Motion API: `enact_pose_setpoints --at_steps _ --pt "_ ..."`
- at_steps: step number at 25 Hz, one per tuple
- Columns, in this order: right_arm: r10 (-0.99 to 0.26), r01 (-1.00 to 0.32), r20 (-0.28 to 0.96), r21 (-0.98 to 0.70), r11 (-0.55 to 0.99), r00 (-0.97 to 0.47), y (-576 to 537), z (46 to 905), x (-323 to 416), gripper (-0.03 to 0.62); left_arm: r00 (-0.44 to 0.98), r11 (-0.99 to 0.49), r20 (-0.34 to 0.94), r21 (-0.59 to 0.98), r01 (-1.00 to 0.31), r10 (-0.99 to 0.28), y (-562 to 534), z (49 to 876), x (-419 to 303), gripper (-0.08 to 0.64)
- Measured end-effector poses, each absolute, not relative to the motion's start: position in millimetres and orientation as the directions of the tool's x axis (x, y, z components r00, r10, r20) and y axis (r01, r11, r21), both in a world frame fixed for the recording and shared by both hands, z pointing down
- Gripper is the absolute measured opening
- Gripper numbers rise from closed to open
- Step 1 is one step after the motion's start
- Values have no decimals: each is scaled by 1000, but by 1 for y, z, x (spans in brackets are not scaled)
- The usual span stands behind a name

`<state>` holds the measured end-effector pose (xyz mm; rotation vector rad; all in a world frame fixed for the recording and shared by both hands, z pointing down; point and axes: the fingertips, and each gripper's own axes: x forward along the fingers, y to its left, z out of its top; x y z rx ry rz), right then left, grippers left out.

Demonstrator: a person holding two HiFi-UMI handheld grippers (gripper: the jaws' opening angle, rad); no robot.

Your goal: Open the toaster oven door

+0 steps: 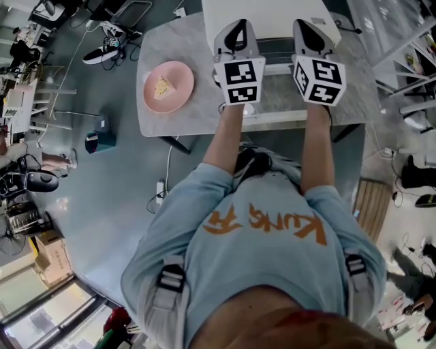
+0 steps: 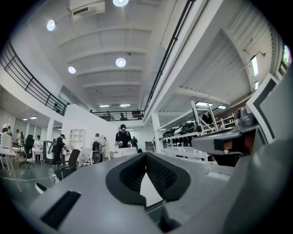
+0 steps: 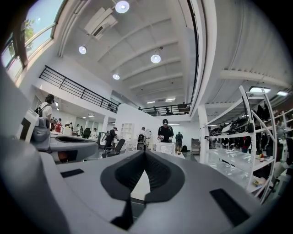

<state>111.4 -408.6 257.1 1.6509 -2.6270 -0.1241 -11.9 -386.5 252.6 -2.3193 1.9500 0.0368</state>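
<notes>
A white toaster oven [image 1: 269,19] stands at the far edge of the marble table [image 1: 184,123], its dark front [image 1: 276,49] facing me. Both grippers are held side by side just in front of it, above the table. My left gripper [image 1: 236,28] [image 2: 146,155] is shut with nothing between its dark pads. My right gripper [image 1: 306,28] [image 3: 145,153] is shut and empty too. Both gripper views look over the closed jaws into a large hall and at its ceiling; the oven does not show in them. Each view catches the other gripper's body at its edge.
A pink plate [image 1: 178,71] with a slice of food [image 1: 162,87] sits on the table's left part. White shelving [image 1: 409,61] stands to the right. On the floor to the left lie shoes [image 1: 102,51], a cable with a power strip [image 1: 161,192] and a small dark box [image 1: 95,141].
</notes>
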Motion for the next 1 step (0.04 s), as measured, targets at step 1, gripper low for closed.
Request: enact_pose_setpoints --at_steps 1 --pt "-900 -897 -15 90 433 -436 -409 256 111 -3 177 -171 -92 -71 -983 -980 -386 251 -12 3"
